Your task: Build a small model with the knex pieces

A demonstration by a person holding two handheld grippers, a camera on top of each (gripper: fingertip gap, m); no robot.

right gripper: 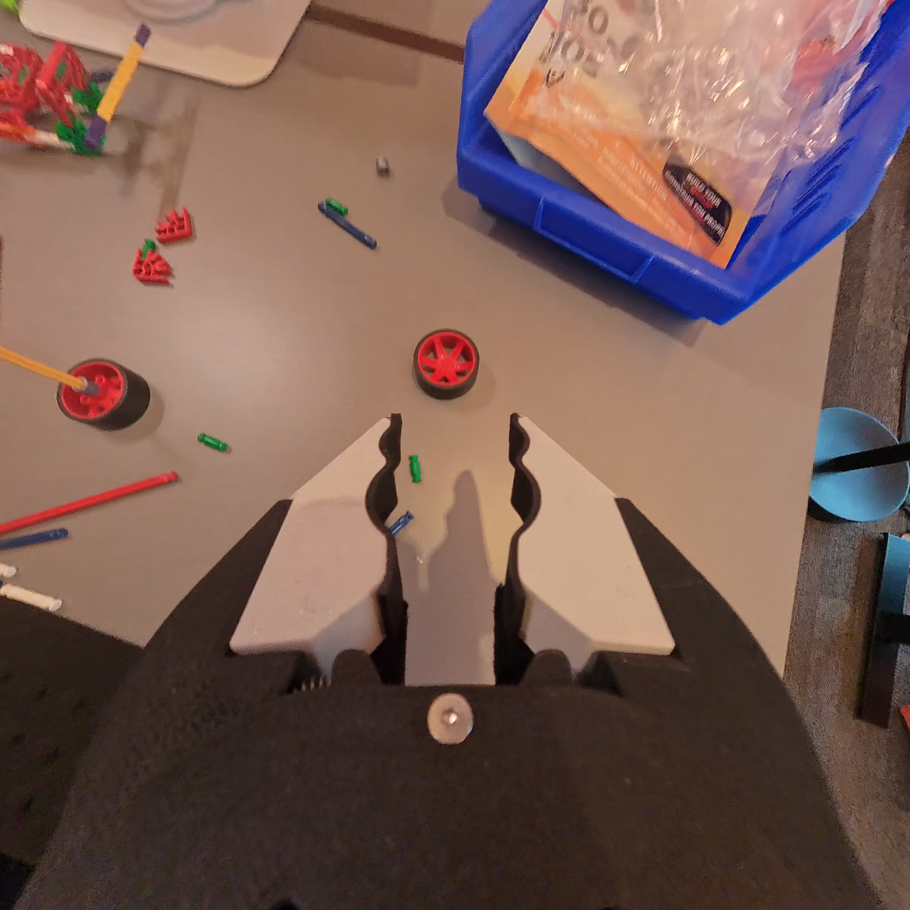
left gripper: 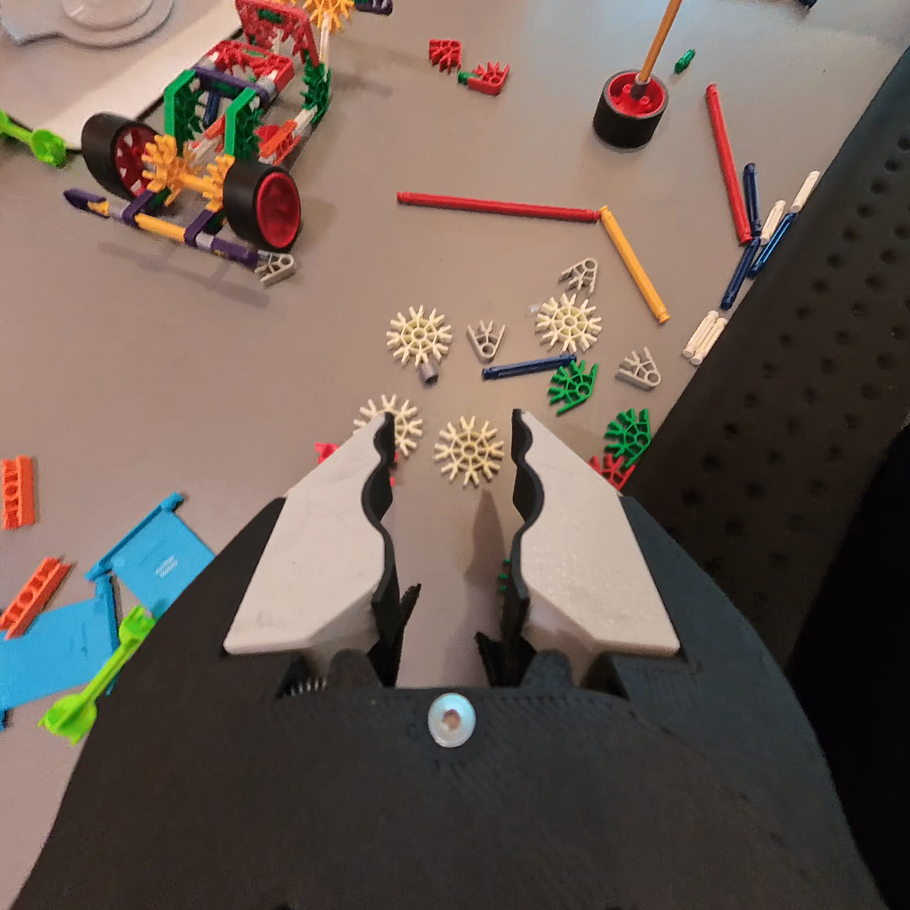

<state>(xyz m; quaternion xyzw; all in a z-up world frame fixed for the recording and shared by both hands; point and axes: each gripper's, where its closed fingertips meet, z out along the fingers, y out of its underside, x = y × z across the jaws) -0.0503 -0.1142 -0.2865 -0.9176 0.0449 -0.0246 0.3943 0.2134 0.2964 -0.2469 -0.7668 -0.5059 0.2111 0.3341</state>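
Observation:
My left gripper is open and empty above a grey table. A cream snowflake connector lies between its fingertips, and another is partly hidden behind the left finger. A half-built toy car with black and red wheels stands at the far left. My right gripper is open and empty. A loose black wheel with a red hub lies just beyond its tips. A small green rod and a blue rod end lie between its fingers on the table.
Loose rods and connectors lie scattered: a red rod, a yellow rod, green connectors. A wheel on an orange rod stands farther off; it also shows in the right wrist view. A blue bin holds a booklet and plastic bag. Blue panels lie at left. The grippers' ends are close to 50 cm from one another. My right tips are about 45 cm from the half-built toy car, my left tips only 25 cm.

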